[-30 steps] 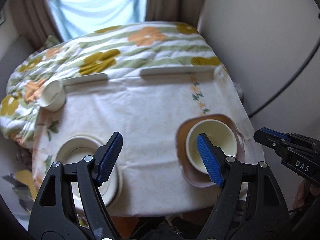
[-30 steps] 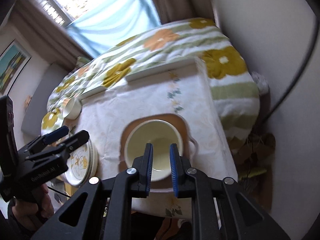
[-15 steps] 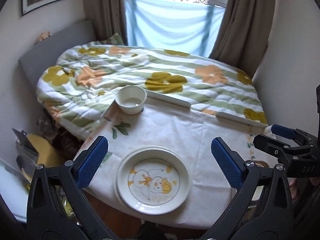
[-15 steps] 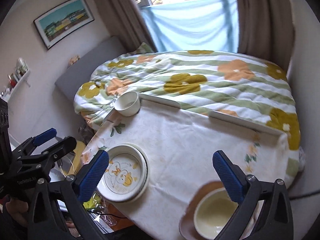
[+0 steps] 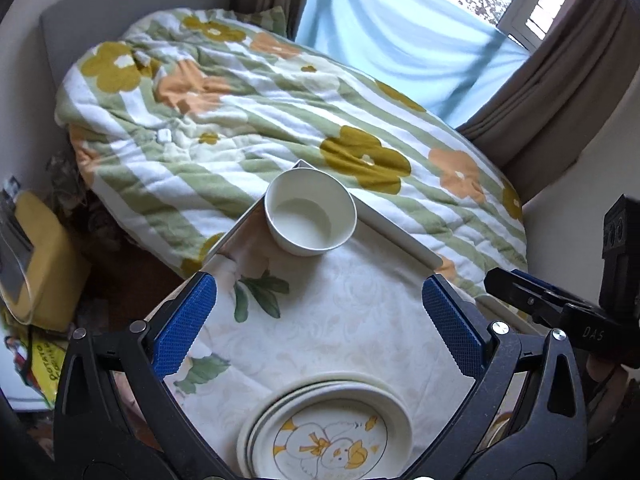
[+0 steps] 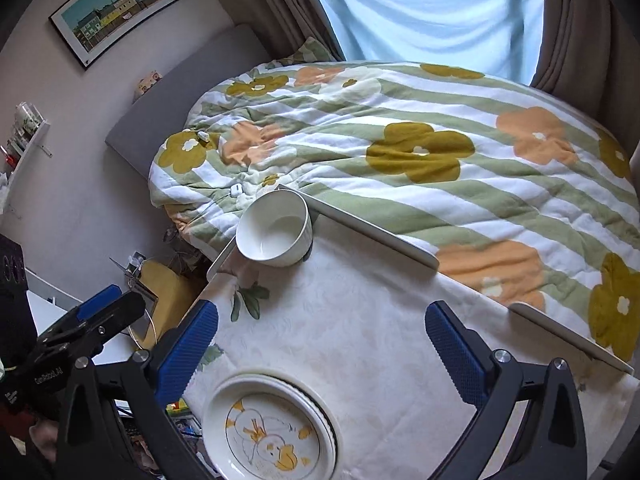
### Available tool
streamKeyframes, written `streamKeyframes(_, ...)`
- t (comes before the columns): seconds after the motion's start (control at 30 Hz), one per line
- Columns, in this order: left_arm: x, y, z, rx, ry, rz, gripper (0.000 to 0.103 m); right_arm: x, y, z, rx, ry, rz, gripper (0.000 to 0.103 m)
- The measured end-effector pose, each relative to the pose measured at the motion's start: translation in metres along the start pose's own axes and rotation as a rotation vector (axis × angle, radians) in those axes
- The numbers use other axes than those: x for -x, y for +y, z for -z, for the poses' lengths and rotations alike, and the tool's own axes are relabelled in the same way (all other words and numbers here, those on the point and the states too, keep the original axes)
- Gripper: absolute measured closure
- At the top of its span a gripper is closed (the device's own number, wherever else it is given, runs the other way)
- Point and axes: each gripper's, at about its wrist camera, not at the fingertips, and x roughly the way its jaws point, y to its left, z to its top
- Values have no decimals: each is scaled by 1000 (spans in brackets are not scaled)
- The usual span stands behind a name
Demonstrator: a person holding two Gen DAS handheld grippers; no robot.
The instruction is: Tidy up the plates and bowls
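A white bowl (image 5: 310,218) stands upright at the far corner of the white tablecloth (image 5: 344,320); it also shows in the right wrist view (image 6: 275,234). A stack of white plates (image 5: 325,432) with a duck picture on top sits at the near edge, and shows in the right wrist view (image 6: 269,428) too. My left gripper (image 5: 320,328) is open and empty above the cloth between plates and bowl. My right gripper (image 6: 324,348) is open and empty, also above the cloth. Each gripper shows at the side of the other's view.
A flowered green-striped quilt (image 6: 420,148) covers the bed behind the table. White rails (image 6: 372,236) edge the table's far side. A yellow bag (image 5: 36,264) and clutter lie on the floor at the left. Curtains (image 6: 580,28) and a window are at the back.
Both grippers have swung left from the cream bowl on the brown plate toward the duck plates and white bowl. The right gripper went from shut to open. The cream bowl has left view.
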Motion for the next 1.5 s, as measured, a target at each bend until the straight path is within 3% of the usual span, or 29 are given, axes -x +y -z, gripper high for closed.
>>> streamKeyframes(0.1,-45,19,-14,37,31,26,1,-41,-2,-19,-17,12,-22,0)
streamKeyframes(0.13,-60,25,-18,47,41,37,2,-56,-2,-25,-28,14,-41,5)
streamKeyframes(0.17,-74,30,-21,57,51,48,4,-74,-3,-29,-44,27,-71,16)
streamKeyframes(0.27,-115,43,-26,87,94,64,22,-121,-4,-36,-95,82,-110,40)
streamKeyframes(0.33,-136,51,-29,99,124,73,34,-143,-5,-37,-128,102,-134,44)
streamKeyframes(0.47,-159,58,-33,94,142,82,47,-172,-6,-38,-179,118,-177,53)
streamKeyframes(0.53,-168,59,-34,81,156,74,72,-182,-5,-39,-187,128,-181,60)
streamKeyframes(0.6,-171,62,-34,74,156,44,83,-187,-3,-40,-183,132,-188,70)
streamKeyframes(0.7,-171,65,-36,86,148,56,84,-193,1,-41,-167,136,-162,80)
streamKeyframes(1.03,-145,39,-39,-23,95,18,84,-171,2,-37,-172,77,-158,81)
streamKeyframes(1.27,-89,-2,-29,-93,39,33,84,-107,-1,-24,-187,-10,-167,81)
streamKeyframes(1.5,-27,-58,12,-150,10,69,84,-23,-8,14,-184,-77,-136,81)
